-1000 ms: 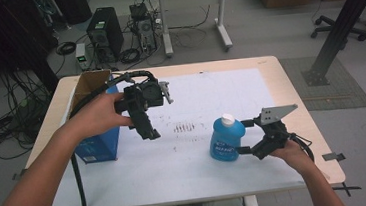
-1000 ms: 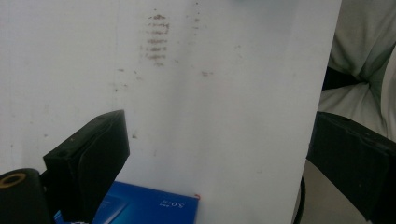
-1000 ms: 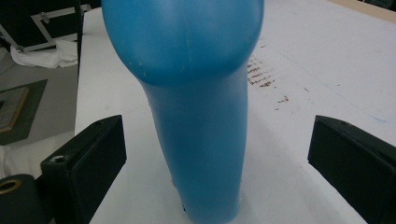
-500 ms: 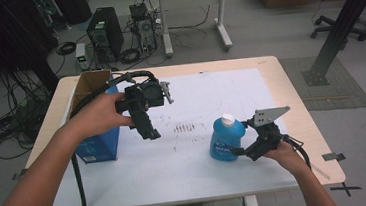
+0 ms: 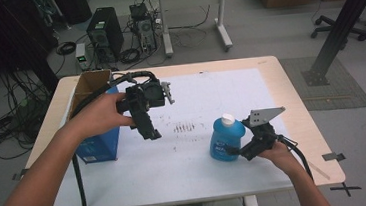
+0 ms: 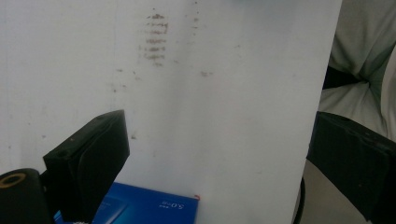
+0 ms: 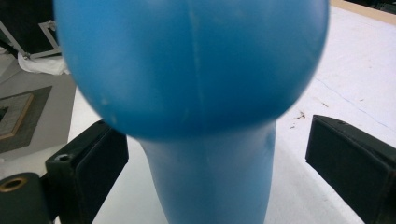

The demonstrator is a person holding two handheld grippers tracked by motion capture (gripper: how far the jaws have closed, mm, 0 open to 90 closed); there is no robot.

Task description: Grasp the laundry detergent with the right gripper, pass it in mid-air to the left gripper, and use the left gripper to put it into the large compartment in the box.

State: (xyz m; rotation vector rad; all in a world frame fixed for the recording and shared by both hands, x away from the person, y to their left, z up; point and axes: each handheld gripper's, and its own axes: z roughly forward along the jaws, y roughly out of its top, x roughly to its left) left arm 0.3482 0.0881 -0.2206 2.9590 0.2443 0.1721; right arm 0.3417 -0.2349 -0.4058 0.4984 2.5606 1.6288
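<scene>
Two tools are in play. Right tool point(image 5: 247, 145) has its jaws spread, with the blue bottle point(image 5: 226, 138) between them (its narrow part sits in the gap, no pad touching yet in the right gripper view). That bottle stands upright at about four o'clock on the counter point(image 5: 204, 86). Left tool point(image 5: 144, 117), also spread and empty, hovers near ten o'clock beside the blue box point(image 5: 98, 145). Closing off-centre could push the rounded bottle sideways and tip it; slick plastic may also slip.
</scene>
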